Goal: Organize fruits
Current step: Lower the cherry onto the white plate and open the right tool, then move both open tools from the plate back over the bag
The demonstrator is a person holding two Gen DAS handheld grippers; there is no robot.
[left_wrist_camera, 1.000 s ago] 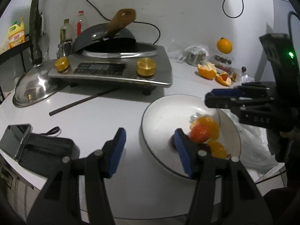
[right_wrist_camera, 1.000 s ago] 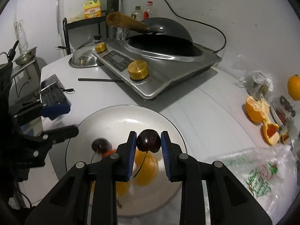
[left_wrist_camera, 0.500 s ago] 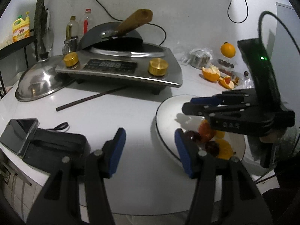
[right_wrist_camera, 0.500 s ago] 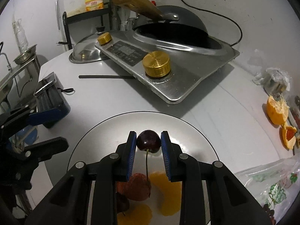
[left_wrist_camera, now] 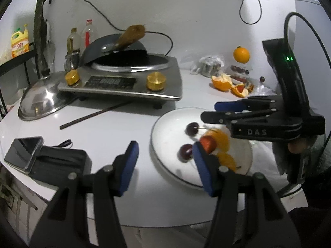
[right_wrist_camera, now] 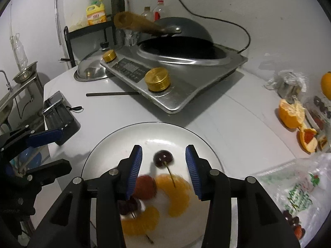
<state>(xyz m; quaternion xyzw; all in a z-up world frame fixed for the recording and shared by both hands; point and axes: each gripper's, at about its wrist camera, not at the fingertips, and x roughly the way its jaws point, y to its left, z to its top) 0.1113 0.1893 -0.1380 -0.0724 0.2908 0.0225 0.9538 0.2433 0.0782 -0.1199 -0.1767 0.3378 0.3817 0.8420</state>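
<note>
Change: right gripper [right_wrist_camera: 163, 161] had just been opening; the cherry [right_wrist_camera: 162, 157] it pinched a second ago now lay free on the plate, between the parted blue pads and touching neither.
Table [right_wrist_camera: 238, 124]: white, carrying a steel cooker [right_wrist_camera: 175, 70] with a dark wok at the far side and a plastic bag [right_wrist_camera: 295, 186] at the near right.
Plate [right_wrist_camera: 115, 140]: white, dark-rimmed, near centre; held the cherry, a second cherry [left_wrist_camera: 185, 152], a red fruit piece [right_wrist_camera: 144, 187] and two orange segments [right_wrist_camera: 178, 194].
Left gripper [left_wrist_camera: 164, 165]: jaws apart, nothing between them, hanging over the table just left of the plate, its right pad before the plate's near-left rim.
Peels [right_wrist_camera: 291, 113]: opened orange skins at the far right, well apart from the plate.
Whole orange [left_wrist_camera: 241, 55]: at the far right, beyond the peels.
</note>
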